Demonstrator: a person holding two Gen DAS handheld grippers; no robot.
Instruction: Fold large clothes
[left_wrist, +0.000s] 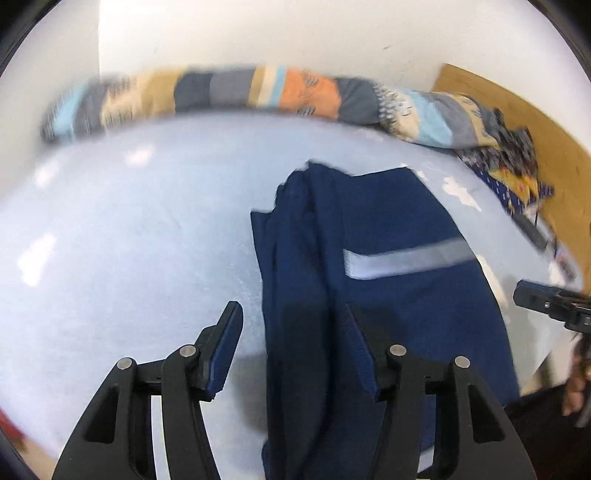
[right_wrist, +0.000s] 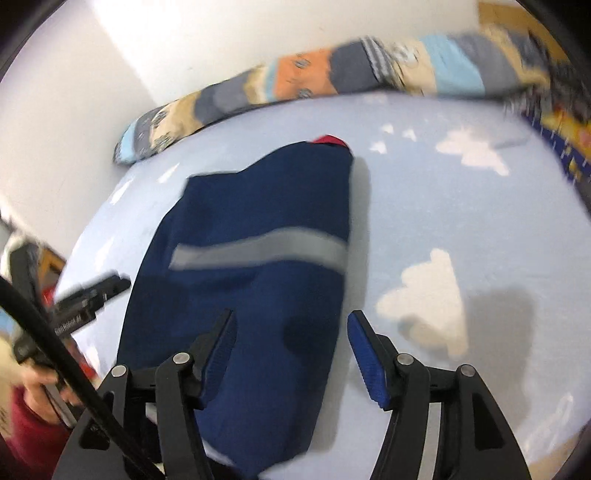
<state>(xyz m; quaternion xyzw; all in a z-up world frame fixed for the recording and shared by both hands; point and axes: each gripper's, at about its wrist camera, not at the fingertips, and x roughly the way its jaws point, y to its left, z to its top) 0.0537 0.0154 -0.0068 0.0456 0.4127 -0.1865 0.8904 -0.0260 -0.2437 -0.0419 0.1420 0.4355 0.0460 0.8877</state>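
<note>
A navy garment (left_wrist: 388, 206) with a grey reflective stripe (left_wrist: 406, 260) lies folded into a long narrow strip on the pale blue bed sheet (left_wrist: 129, 240). My left gripper (left_wrist: 291, 308) hovers open over its near left edge, with the pads off the cloth. In the right wrist view the same garment (right_wrist: 258, 199) shows its stripe (right_wrist: 258, 249) and a bit of red (right_wrist: 328, 139) at the far end. My right gripper (right_wrist: 291, 315) stands open over the near right edge. Each gripper shows in the other's view: the right gripper (left_wrist: 546, 299), the left gripper (right_wrist: 92, 295).
A rolled patchwork quilt (left_wrist: 258, 88) (right_wrist: 332, 70) runs along the white wall at the far side of the bed. A heap of patterned cloth (left_wrist: 517, 170) lies by the wooden headboard (left_wrist: 517, 110). A hand and its red sleeve (right_wrist: 29, 424) hold the left gripper.
</note>
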